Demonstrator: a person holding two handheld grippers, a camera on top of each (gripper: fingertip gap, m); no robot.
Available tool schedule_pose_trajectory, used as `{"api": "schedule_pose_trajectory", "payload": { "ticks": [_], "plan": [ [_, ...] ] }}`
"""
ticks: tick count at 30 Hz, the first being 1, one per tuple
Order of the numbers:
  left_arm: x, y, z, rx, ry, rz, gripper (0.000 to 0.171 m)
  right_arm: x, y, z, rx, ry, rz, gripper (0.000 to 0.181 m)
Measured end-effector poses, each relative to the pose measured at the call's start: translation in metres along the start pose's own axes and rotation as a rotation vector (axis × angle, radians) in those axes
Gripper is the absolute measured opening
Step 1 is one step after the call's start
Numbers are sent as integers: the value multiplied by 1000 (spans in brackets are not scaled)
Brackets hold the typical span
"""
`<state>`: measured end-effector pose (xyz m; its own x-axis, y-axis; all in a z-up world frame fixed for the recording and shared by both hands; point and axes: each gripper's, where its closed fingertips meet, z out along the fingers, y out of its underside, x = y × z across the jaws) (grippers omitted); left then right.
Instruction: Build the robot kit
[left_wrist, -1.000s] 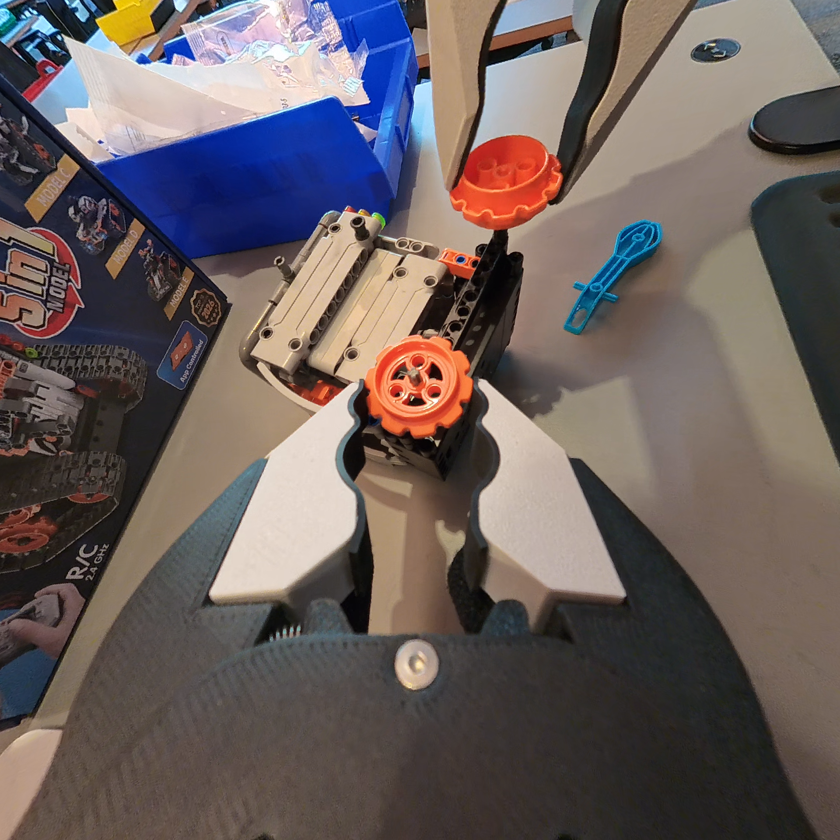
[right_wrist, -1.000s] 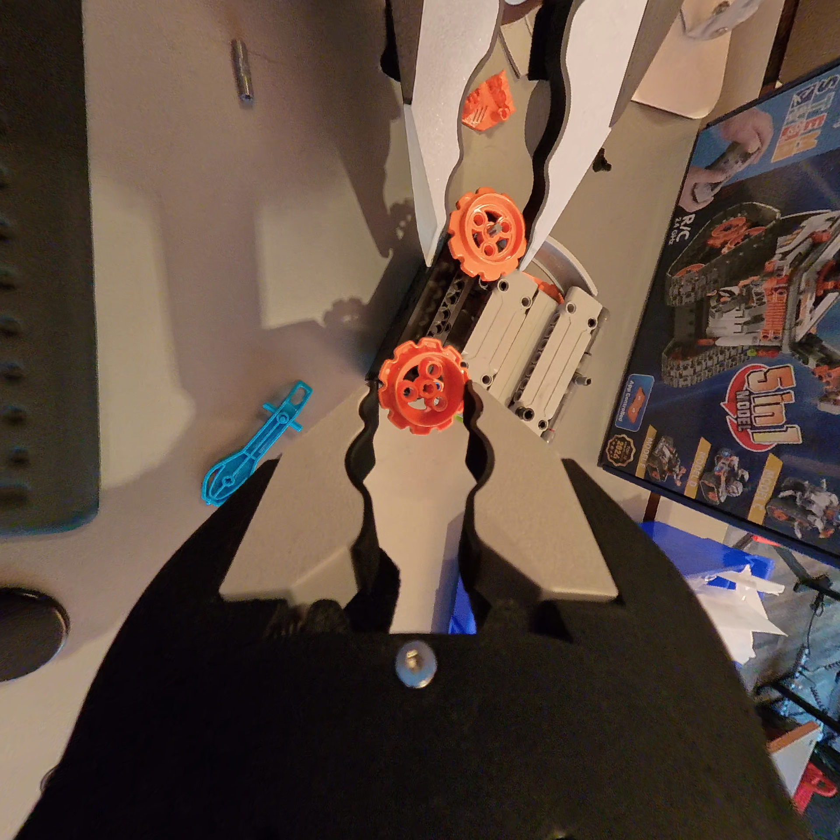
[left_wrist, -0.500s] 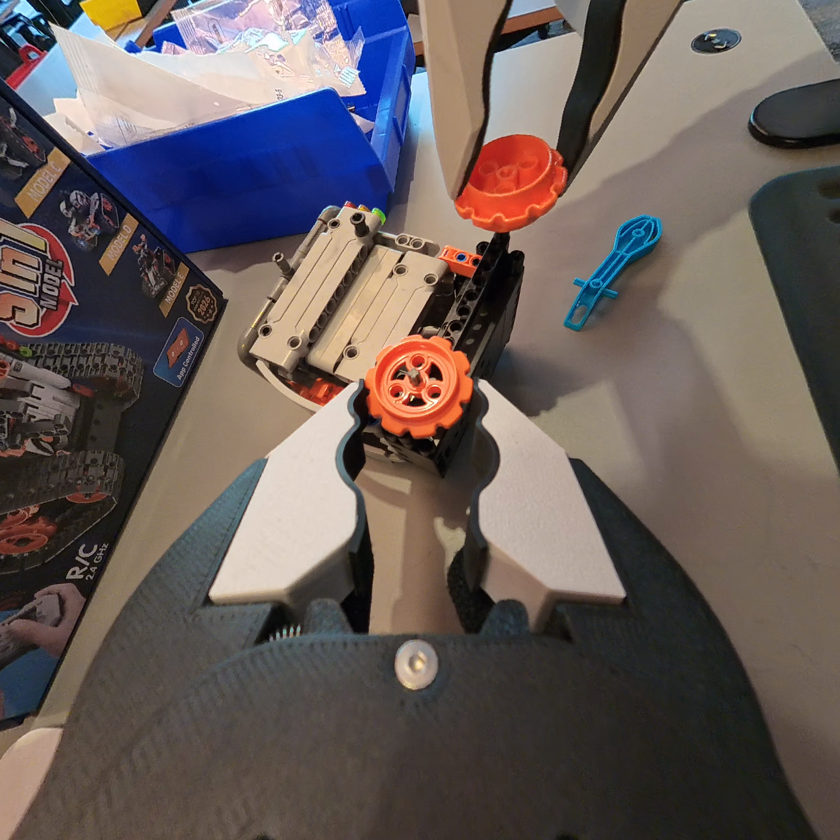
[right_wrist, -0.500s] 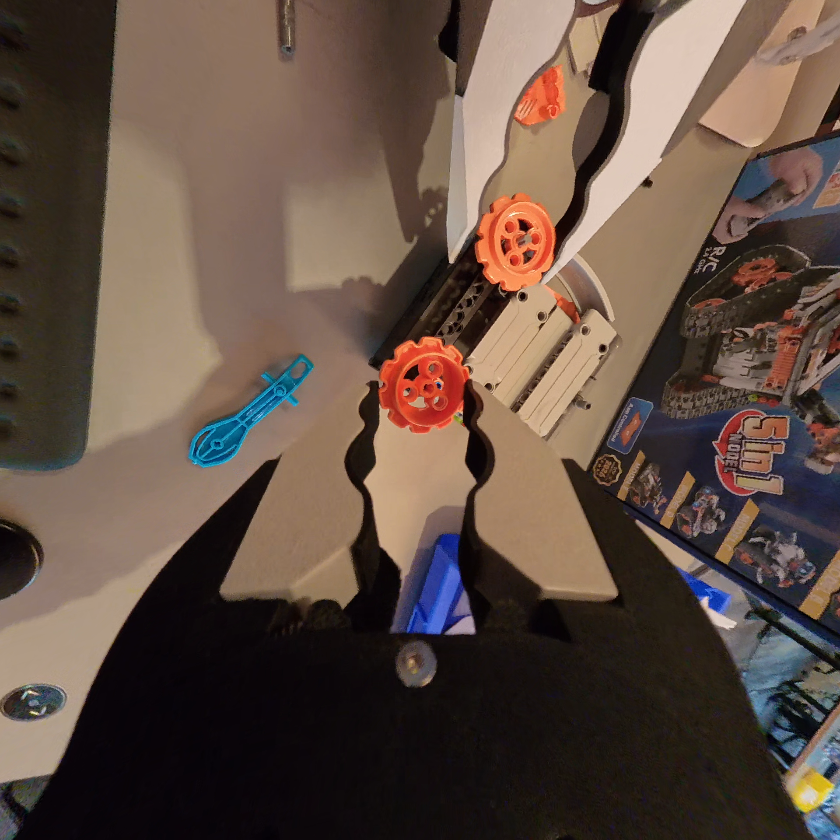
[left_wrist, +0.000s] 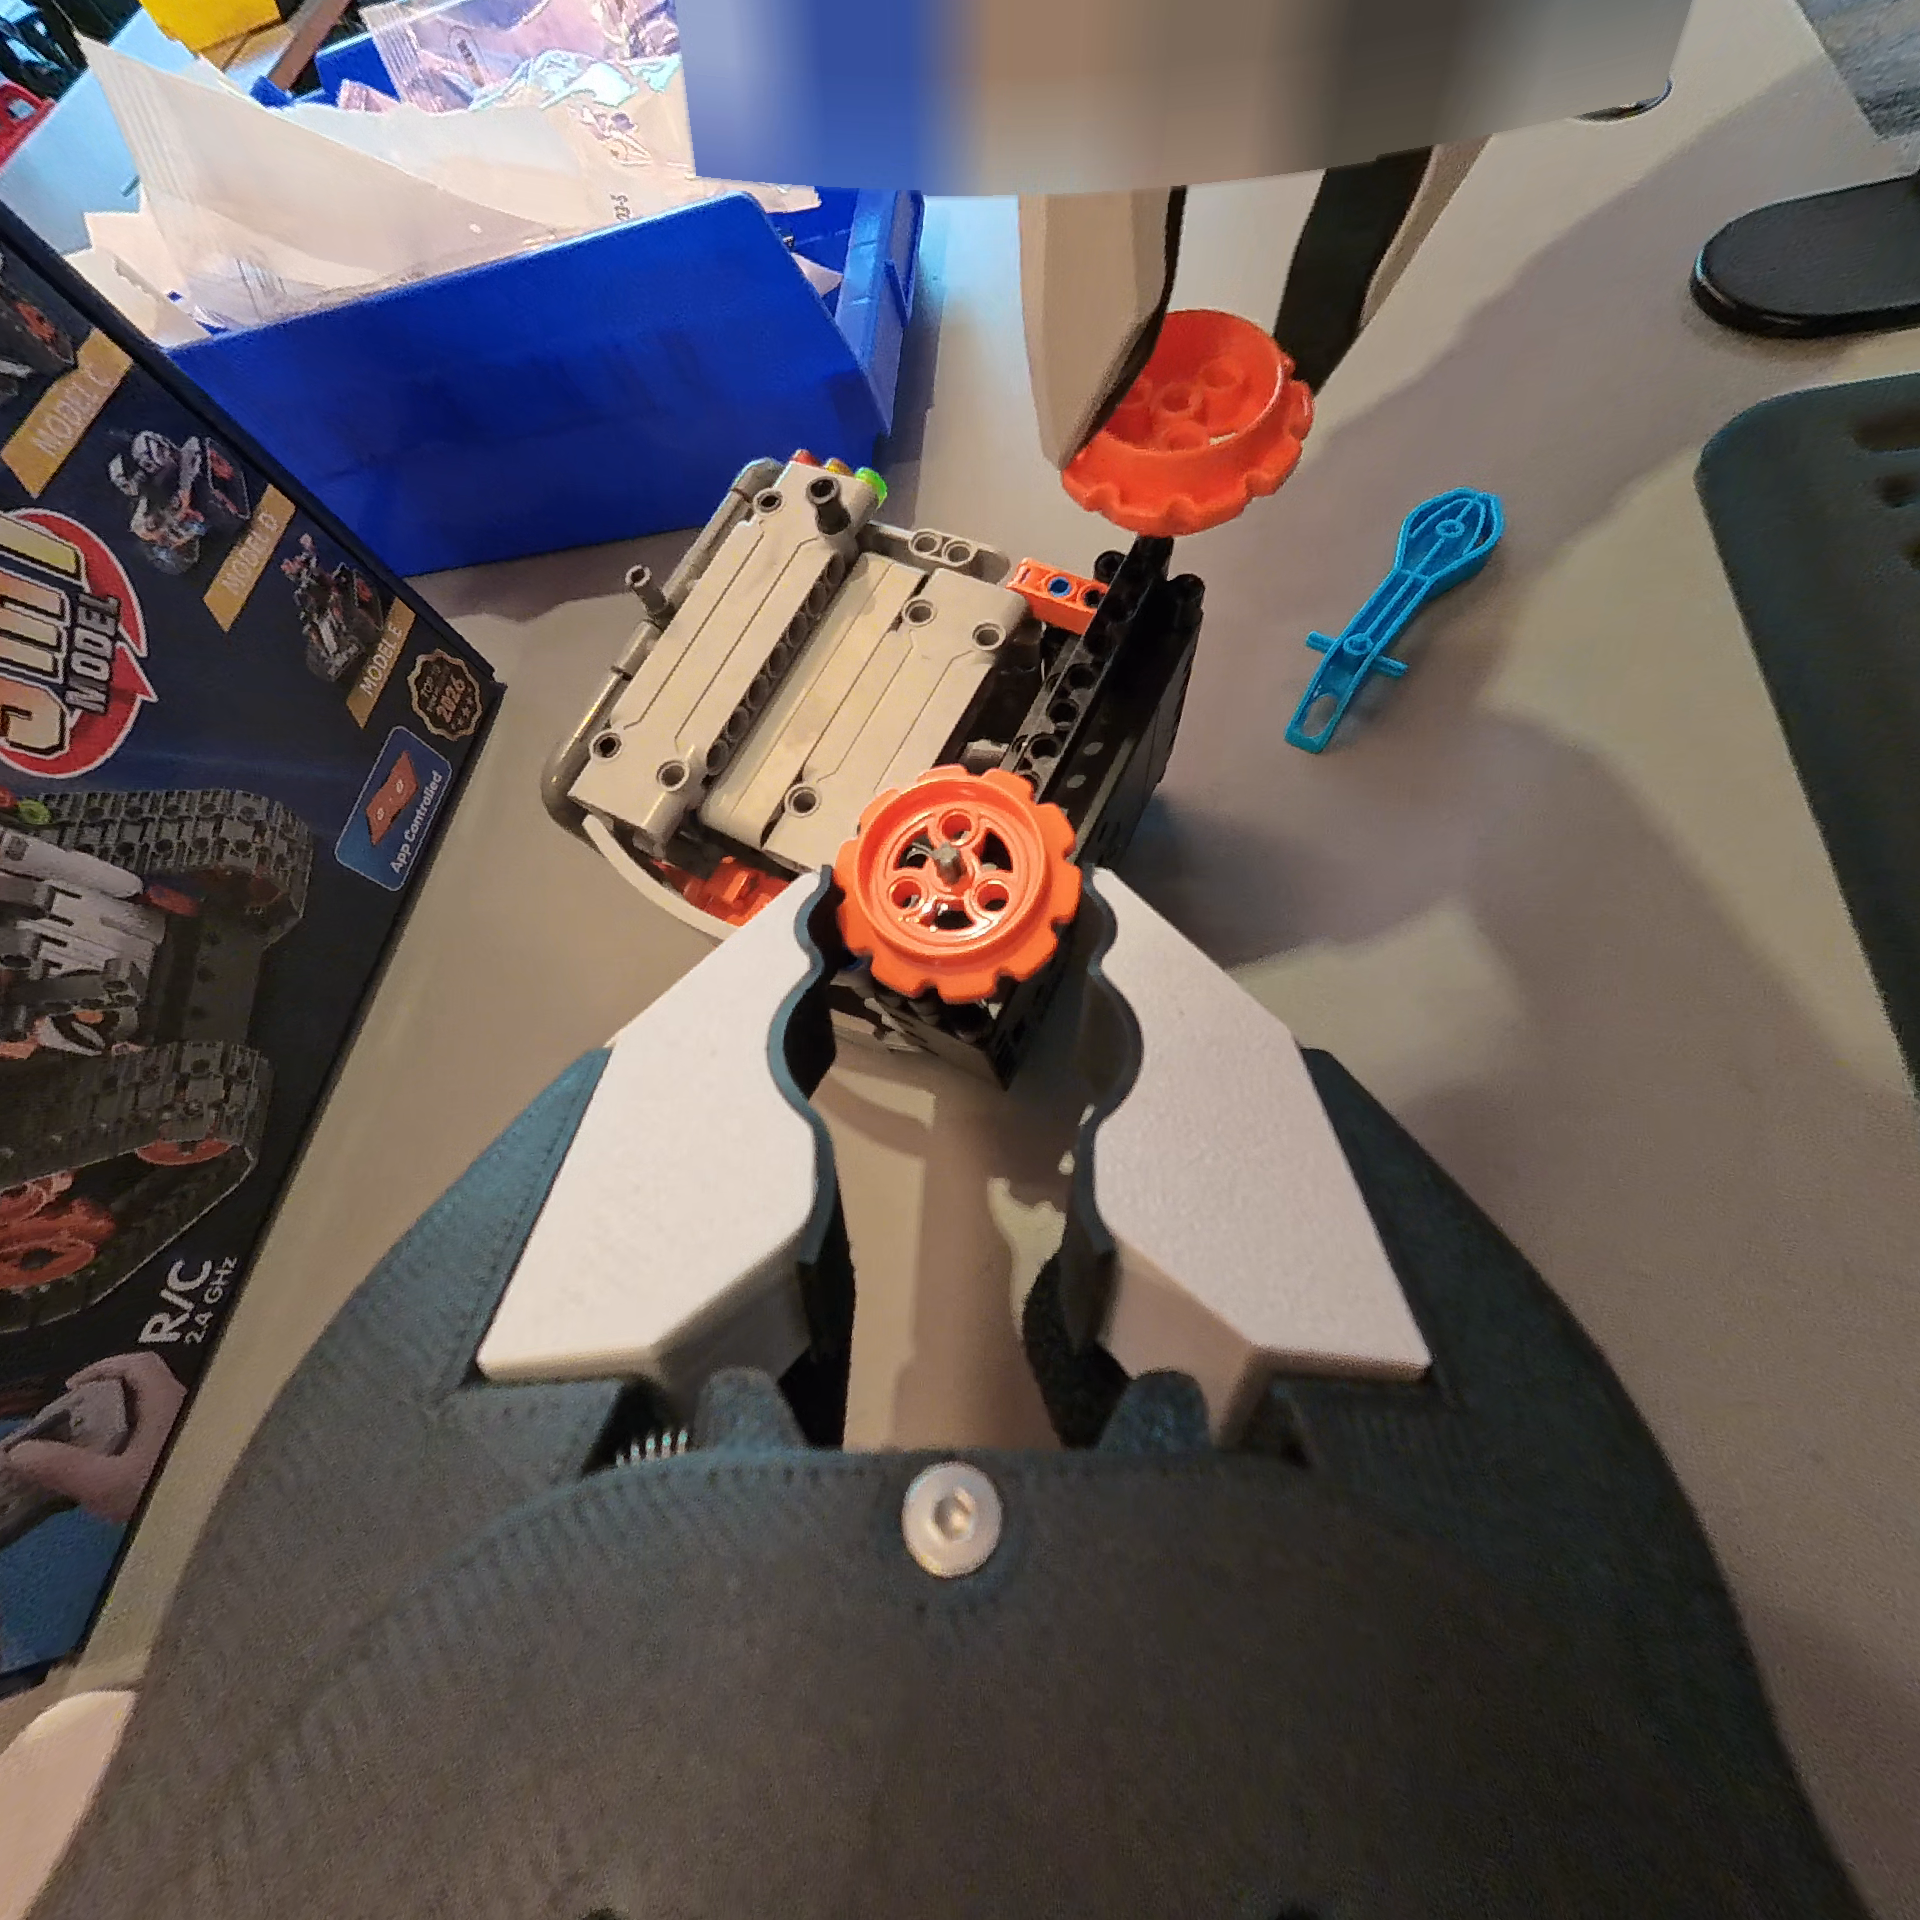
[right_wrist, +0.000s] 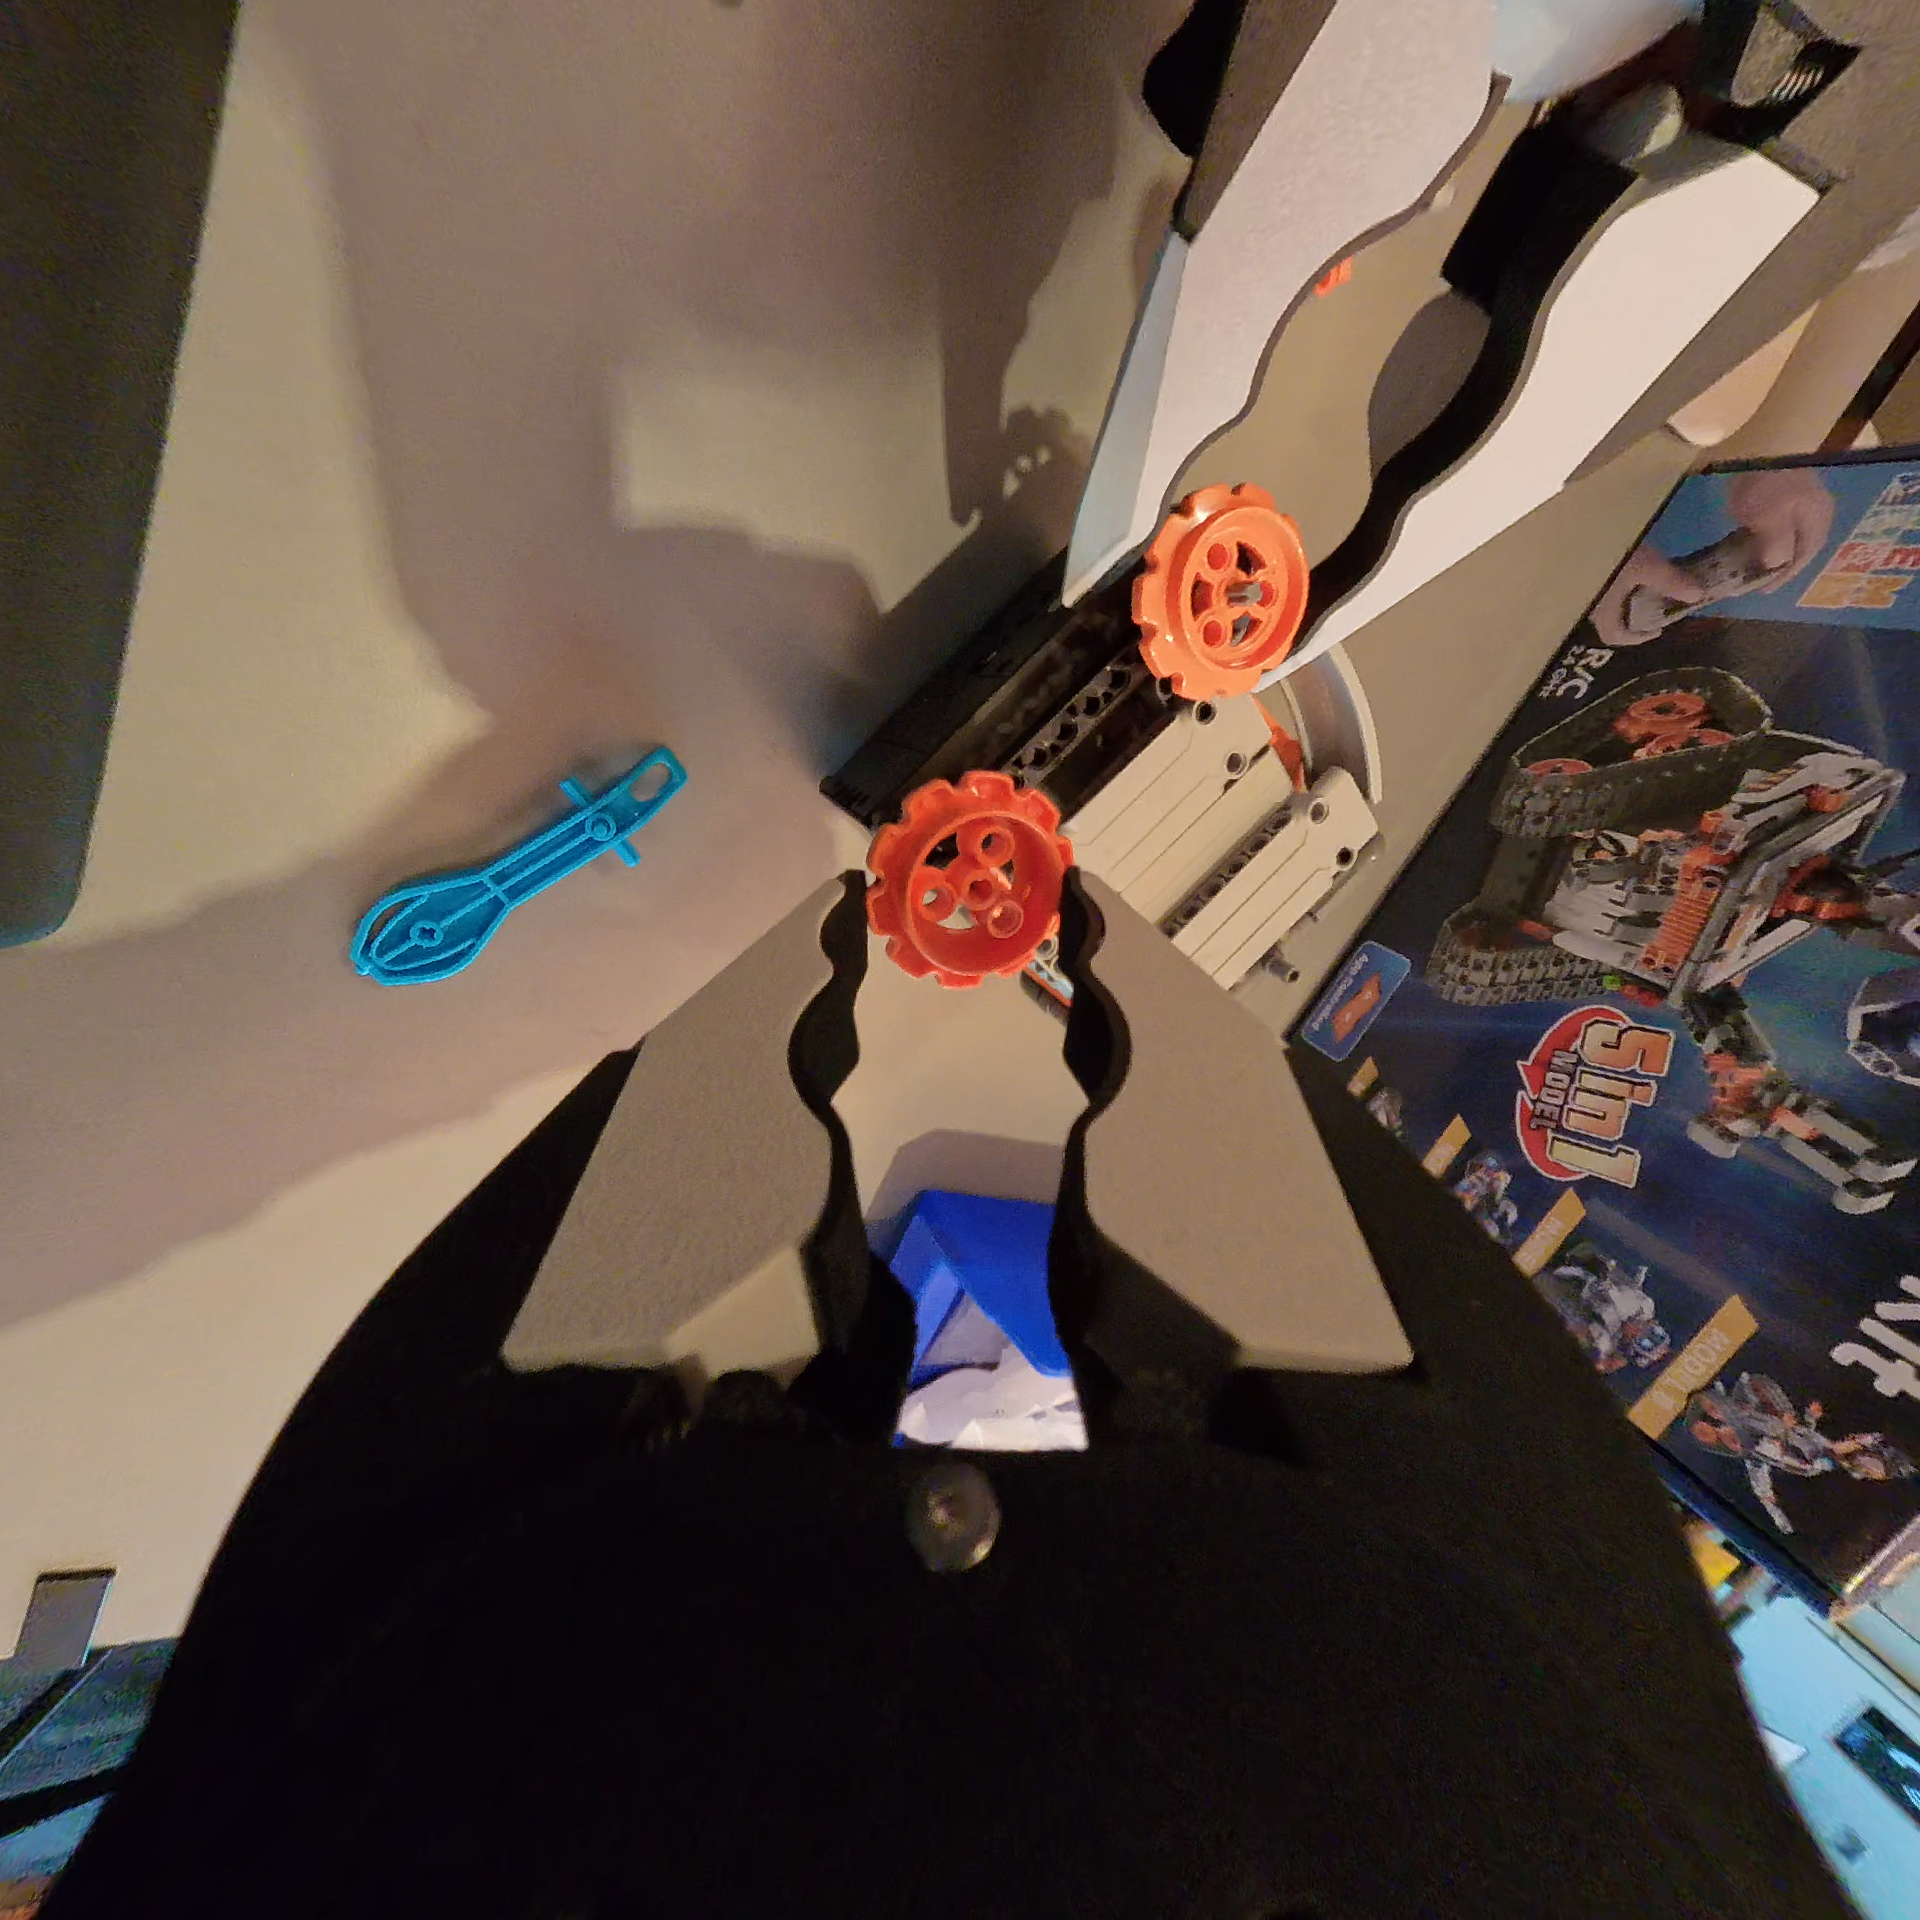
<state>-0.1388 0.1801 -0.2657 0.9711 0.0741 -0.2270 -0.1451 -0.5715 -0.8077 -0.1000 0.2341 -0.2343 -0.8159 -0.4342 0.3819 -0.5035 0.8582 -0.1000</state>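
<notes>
Left to right: printed box, brick model with the left gripper clamped tight on its near orange wheel, right gripper still pinching the far orange wheel atop a black peg, barely shifted, then a blue tool.

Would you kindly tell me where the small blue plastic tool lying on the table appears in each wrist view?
Left wrist view: the blue plastic tool lies upper right, right of the brick model.
Right wrist view: it lies left of centre, left of the orange wheel between this gripper's fingertips.
Shared landmark: the brick model with its grey panels.
</notes>
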Motion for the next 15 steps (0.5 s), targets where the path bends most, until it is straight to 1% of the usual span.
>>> {"api": "schedule_pose_trajectory", "payload": {
  "ticks": [4,8,10,15],
  "plan": [
    [-1,-1,0,0,3,-6,42,1,3,1,-20,24,5,35],
    [-1,-1,1,-1,3,-5,42,1,3,1,18,55,70,35],
    [-1,0,0,-9,0,0,42,2,2,1,31,62,131,36],
    [-1,0,0,4,-13,-12,42,2,2,1,11,103,311,35]
  ]
}}
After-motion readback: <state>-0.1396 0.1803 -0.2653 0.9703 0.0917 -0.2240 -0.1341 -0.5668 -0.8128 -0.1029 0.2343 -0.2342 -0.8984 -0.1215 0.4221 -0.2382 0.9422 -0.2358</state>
